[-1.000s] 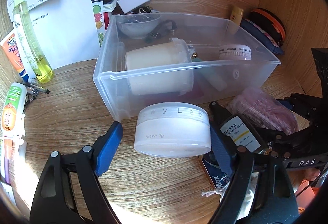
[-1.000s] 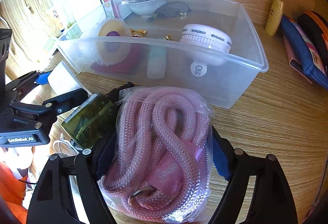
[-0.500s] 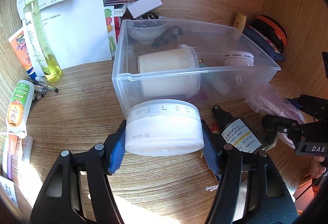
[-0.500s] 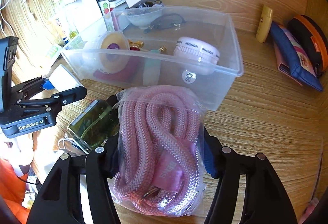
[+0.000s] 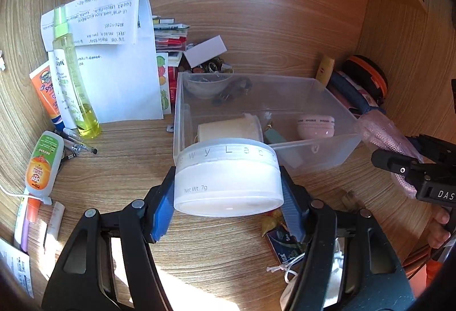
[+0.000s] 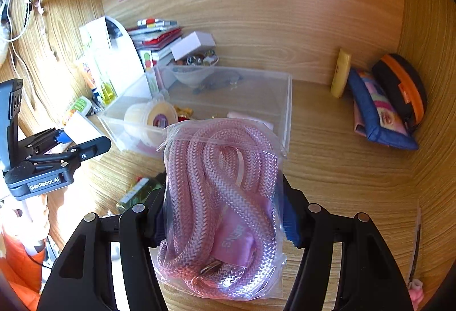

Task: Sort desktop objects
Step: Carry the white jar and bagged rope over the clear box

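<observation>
The left hand-held gripper (image 5: 228, 194) is closed on the white jar (image 5: 228, 177) and the right hand-held gripper (image 6: 225, 214) on the bagged pink rope (image 6: 219, 205) — both above the desk, the clear bin (image 5: 327, 151) straight ahead, nearer the left one.

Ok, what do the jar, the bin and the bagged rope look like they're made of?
Jar: frosted, semi-matte plastic by the look, though frosted glass is possible; printed lettering, milky walls.
Bin: clear, slightly cloudy plastic; its contents show through the walls.
Rope: pink braided fabric cord with a visible weave, sealed in a glossy clear plastic bag that wrinkles and glares.
</observation>
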A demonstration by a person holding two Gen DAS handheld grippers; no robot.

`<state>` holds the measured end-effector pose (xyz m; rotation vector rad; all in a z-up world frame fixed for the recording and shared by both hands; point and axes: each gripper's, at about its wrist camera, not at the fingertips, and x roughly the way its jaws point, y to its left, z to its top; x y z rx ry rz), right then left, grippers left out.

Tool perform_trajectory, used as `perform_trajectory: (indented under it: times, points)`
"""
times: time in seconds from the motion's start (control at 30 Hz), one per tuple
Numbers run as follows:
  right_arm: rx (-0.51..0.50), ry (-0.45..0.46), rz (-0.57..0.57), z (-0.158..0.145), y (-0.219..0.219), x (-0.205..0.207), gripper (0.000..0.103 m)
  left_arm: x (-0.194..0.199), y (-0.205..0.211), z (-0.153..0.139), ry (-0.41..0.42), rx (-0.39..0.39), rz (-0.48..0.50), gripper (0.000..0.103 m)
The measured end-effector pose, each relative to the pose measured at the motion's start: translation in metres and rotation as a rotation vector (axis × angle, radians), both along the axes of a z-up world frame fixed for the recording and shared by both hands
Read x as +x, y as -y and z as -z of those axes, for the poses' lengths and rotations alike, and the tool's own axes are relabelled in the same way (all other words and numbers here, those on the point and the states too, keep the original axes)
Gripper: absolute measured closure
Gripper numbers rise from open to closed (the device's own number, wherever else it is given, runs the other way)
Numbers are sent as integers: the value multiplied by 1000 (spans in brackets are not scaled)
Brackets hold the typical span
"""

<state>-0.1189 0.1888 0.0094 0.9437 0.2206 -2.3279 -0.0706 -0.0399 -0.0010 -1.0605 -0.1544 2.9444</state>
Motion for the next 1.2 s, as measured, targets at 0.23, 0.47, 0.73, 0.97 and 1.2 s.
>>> perform_trajectory:
  times: [0.23,0.47,0.73,0.97,1.2]
  points:
    - [-44,-38,-1,-15,12,-9,44,-3,0,-26,-67,12,-7,38]
    - [-111,-36,-19,-29,27,-21,44,-14,3,-46,-103,23,-11,38]
    - [-131,-55,-27,-45,49,-38,44,-40,7,-57,-107,-1,-25,38]
    - [-126,-41,-31,-44,70,-58,44,-68,13,-58,-92,-2,-44,38]
    - [-96,42,-38,-14,85,-79,44,-96,13,-34,-24,2,-48,38]
